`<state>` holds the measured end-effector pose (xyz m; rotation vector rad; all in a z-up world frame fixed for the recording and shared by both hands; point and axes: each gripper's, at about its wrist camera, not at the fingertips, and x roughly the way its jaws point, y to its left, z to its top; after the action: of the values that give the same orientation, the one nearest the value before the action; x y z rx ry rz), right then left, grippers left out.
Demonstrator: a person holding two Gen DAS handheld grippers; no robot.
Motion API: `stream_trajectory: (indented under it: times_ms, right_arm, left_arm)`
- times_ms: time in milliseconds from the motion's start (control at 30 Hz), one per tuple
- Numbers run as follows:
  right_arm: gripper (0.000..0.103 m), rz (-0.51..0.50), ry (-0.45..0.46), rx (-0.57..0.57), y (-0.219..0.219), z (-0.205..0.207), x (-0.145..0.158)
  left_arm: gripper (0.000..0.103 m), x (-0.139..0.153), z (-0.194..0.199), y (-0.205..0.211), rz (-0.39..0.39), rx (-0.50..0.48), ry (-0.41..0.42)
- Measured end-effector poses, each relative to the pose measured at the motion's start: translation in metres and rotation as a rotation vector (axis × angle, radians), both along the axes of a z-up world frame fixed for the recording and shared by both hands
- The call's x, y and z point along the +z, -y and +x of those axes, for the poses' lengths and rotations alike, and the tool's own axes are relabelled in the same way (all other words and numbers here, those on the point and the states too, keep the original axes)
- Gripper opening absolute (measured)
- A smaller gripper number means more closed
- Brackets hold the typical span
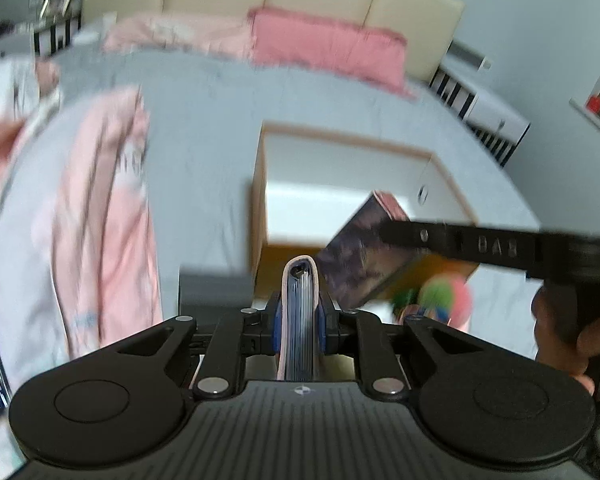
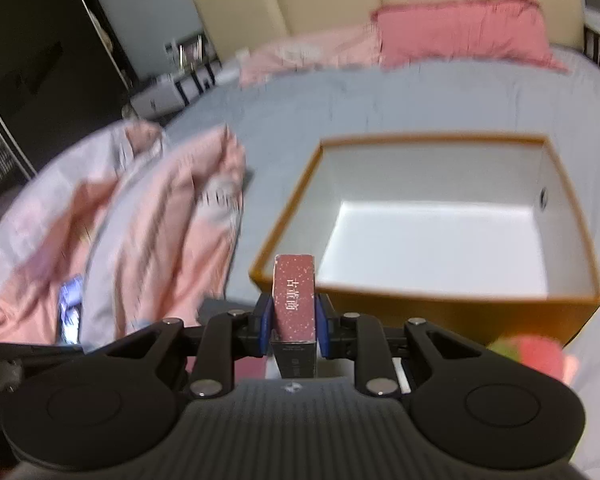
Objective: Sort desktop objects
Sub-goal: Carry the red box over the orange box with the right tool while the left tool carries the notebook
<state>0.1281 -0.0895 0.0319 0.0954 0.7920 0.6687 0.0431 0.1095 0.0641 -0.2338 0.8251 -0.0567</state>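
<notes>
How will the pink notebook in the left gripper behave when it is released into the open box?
The pink notebook stands on edge between the left gripper pads, so once released it will probably tip flat. Its thick block of pages suggests it is fairly stiff, not floppy. The open box has a flat white floor, so it should rest steadily.

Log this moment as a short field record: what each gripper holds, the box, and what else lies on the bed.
left gripper: shut on a pink-covered notebook, held edge-up
right gripper: shut on a dark red book, spine facing the camera
storage box: orange outside, white inside, open, nothing visible in it, on the grey bedsheet
colourful ball: beside the box, blurred
pink quilt: bunched up left of the box
pink pillow: at the headboard
</notes>
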Motion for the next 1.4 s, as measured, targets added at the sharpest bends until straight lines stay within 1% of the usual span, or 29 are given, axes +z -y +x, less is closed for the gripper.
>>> stream_trajectory:
  times_ms: [100, 167, 233, 333, 467, 567, 667, 733, 800, 867, 1033, 1233, 1300, 1400]
  right_arm:
    - [0.024, 0.044, 0.051, -0.017, 0.007, 0.004, 0.023]
    - [0.024, 0.042, 0.097, -0.045, 0.007, 0.008, 0.033]
    - [0.024, 0.024, 0.139, -0.084, 0.007, 0.014, 0.039]
    - [0.024, 0.016, 0.174, -0.127, 0.004, 0.026, 0.039]
    - [0.024, -0.034, 0.193, -0.169, -0.005, 0.046, 0.024]
    - [0.024, -0.059, 0.173, -0.189, -0.009, 0.061, 0.006]
    - [0.024, -0.077, 0.135, -0.2, -0.012, 0.075, -0.013]
    - [0.024, -0.084, 0.109, -0.2, -0.013, 0.083, -0.023]
    - [0.023, -0.092, 0.083, -0.193, -0.014, 0.088, -0.034]
    - [0.024, -0.091, 0.053, -0.187, -0.015, 0.093, -0.044]
    - [0.024, -0.066, -0.022, -0.175, -0.017, 0.102, -0.064]
    - [0.024, -0.034, -0.071, -0.149, -0.029, 0.108, -0.077]
    - [0.024, -0.03, -0.084, -0.145, -0.033, 0.109, -0.081]
    - [0.024, -0.025, -0.117, -0.143, -0.038, 0.111, -0.088]
  left_arm:
    - [0.019, 0.024, 0.015, 0.0, 0.011, -0.008, 0.065]
    - [0.018, 0.036, 0.03, 0.002, 0.02, -0.004, 0.094]
    - [0.018, 0.042, 0.046, 0.004, 0.011, -0.006, 0.111]
    - [0.019, 0.041, 0.072, 0.006, 0.011, -0.009, 0.107]
    - [0.018, 0.024, 0.104, 0.014, 0.04, -0.012, 0.06]
    - [0.018, 0.006, 0.125, 0.017, 0.067, -0.035, -0.001]
    - [0.019, -0.016, 0.142, 0.022, 0.086, -0.097, -0.086]
    - [0.019, -0.028, 0.147, 0.025, 0.106, -0.124, -0.122]
    - [0.019, -0.039, 0.151, 0.029, 0.142, -0.132, -0.142]
    - [0.019, -0.048, 0.154, 0.029, 0.158, -0.137, -0.17]
    - [0.019, -0.057, 0.157, 0.023, 0.146, -0.154, -0.202]
    - [0.019, -0.069, 0.165, 0.013, 0.135, -0.15, -0.252]
    - [0.019, -0.07, 0.165, 0.011, 0.137, -0.142, -0.254]
    - [0.019, -0.068, 0.164, 0.006, 0.109, -0.143, -0.249]
